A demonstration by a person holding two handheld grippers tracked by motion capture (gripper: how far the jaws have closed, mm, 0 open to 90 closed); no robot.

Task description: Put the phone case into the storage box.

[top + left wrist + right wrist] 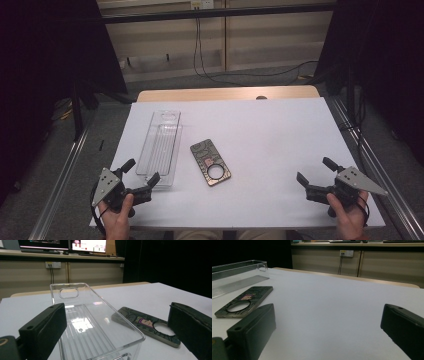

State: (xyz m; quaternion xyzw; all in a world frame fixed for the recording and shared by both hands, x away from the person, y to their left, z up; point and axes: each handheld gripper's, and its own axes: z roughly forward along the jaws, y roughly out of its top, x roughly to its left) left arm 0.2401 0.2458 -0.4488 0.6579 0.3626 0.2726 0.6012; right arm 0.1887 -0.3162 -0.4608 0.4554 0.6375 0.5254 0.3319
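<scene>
Both claws gape empty beside ribbed clear plastic tray (pixel 161 147) and flat patterned phone case (pixel 210 162).

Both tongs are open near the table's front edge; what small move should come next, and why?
Probably ease the left tongs forward onto the clear tray's near end: open, they sit right at it, while the right tongs are far from the patterned phone case.

right gripper (pixel 328 332) jaws wide apart, empty | phone case (pixel 244 301) flat (ring cutout) | clear tray (pixel 237 272) beyond
</scene>
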